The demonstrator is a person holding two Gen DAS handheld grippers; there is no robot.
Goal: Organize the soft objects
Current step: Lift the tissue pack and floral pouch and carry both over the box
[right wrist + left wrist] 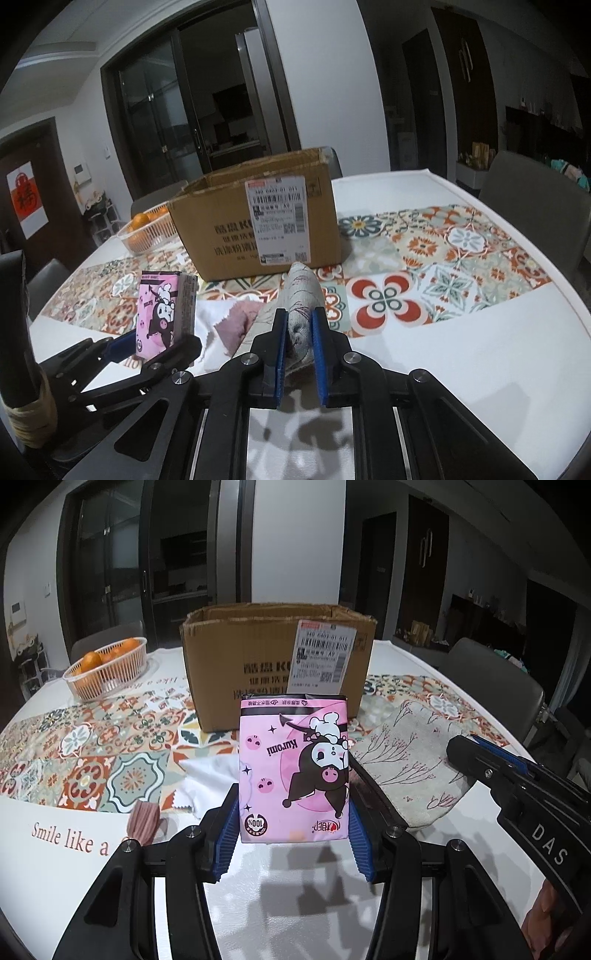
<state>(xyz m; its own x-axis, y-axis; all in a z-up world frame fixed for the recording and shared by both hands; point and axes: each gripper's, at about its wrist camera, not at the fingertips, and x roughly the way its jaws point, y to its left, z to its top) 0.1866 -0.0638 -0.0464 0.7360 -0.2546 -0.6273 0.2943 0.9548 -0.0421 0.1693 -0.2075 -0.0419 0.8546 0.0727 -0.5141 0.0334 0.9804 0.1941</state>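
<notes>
Landmark: cardboard box [277, 664], open-topped, standing on the worktop [74, 867].

Far left of the box: basket of oranges [105, 672], not part of the job.

Left-front of the box: white cloth [210, 782] and a dusty-pink cloth [142, 819] lie loose on the worktop, partly under one another. Judged limp and light; pinch a bunched fold, not a flat edge.

Directly in front of the box: left gripper [293, 834] is clamped on the lower sides of a pink tissue pack [293, 768], held upright, print upside down. Judged light and squashy with slick film wrap; a grip low on the flanks looks adequate, though it could slip if squeezed loosely.

Right-front of the box: right gripper [299, 332] is closed on a gathered end of a grey twig-print cloth [301, 295], the rest trailing toward the box. Soft, will droop when lifted.

Hard to make out: inside of the box is hidden by its near wall; the pink cloth's full extent is cut off by gripper parts; whether the tissue pack's base touches the worktop cannot be told.
</notes>
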